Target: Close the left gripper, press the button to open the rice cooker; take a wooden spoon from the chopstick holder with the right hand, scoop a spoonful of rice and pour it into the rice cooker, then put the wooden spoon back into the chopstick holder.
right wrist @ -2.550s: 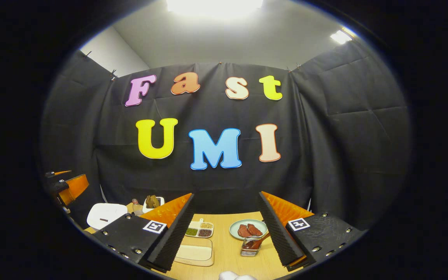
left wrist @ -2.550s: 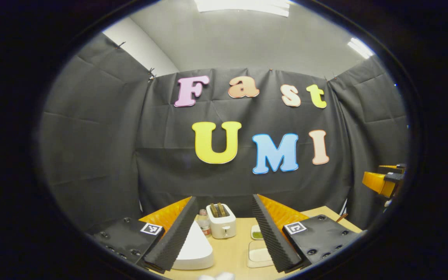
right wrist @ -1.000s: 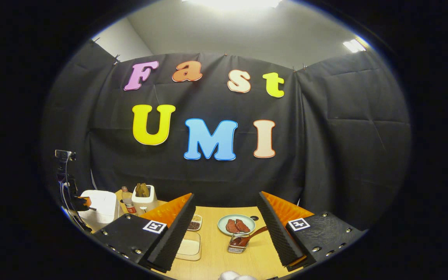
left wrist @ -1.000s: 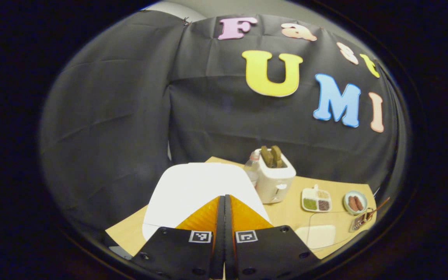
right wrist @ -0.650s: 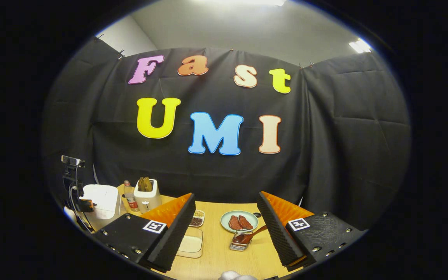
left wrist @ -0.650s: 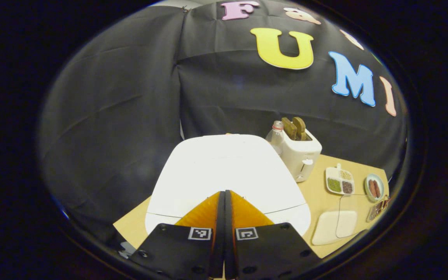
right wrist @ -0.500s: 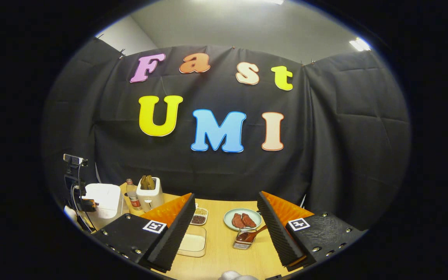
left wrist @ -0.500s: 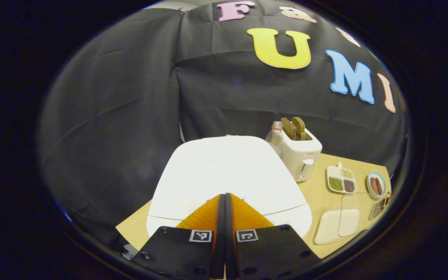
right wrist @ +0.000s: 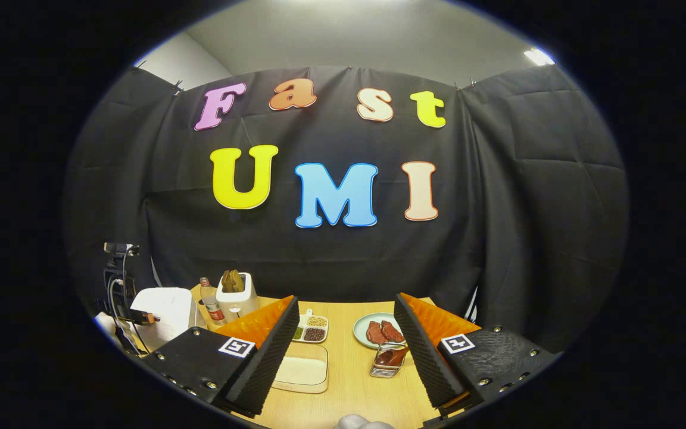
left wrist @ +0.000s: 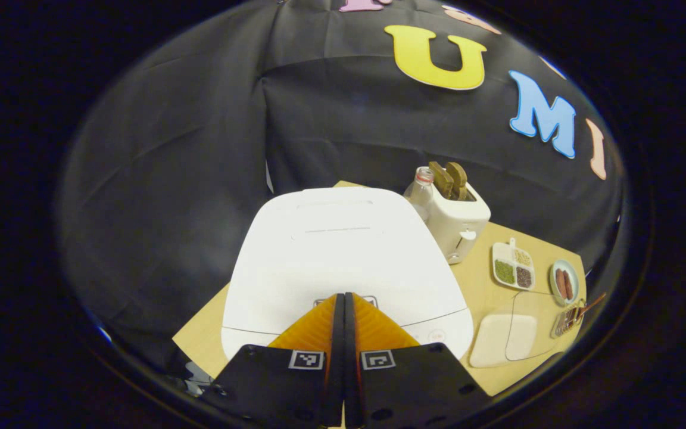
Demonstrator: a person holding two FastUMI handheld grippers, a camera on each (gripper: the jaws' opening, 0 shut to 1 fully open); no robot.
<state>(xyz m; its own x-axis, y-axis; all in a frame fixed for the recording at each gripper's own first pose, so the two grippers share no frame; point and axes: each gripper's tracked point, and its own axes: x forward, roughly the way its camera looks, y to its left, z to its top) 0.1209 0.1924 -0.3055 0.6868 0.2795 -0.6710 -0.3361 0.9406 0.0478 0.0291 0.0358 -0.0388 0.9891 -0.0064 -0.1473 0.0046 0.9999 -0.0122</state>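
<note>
The white rice cooker (left wrist: 343, 244) stands closed at the table's left end. My left gripper (left wrist: 343, 296) is shut, empty, and its tips sit right over the small button panel (left wrist: 369, 299) at the lid's front; contact cannot be told. The same cooker (right wrist: 164, 310) appears far left in the right gripper view, with the left gripper (right wrist: 138, 319) on it. My right gripper (right wrist: 346, 301) hangs open above the table. Below it are the wire chopstick holder (right wrist: 386, 364) with the wooden spoon (right wrist: 392, 356) inside, and the rice container (right wrist: 301, 369). The rice container (left wrist: 501, 341) lies right of the cooker.
A white toaster (left wrist: 459, 217) with bread and a small bottle (left wrist: 419, 186) stand behind the cooker. A divided seasoning dish (left wrist: 513, 265) and a plate of sausages (right wrist: 379, 330) lie toward the back. The chopstick holder (left wrist: 566, 319) is near the table's right edge.
The left gripper went from open to shut, swung over to the rice cooker and came down toward its lid front. The right gripper stayed open and drifted slightly.
</note>
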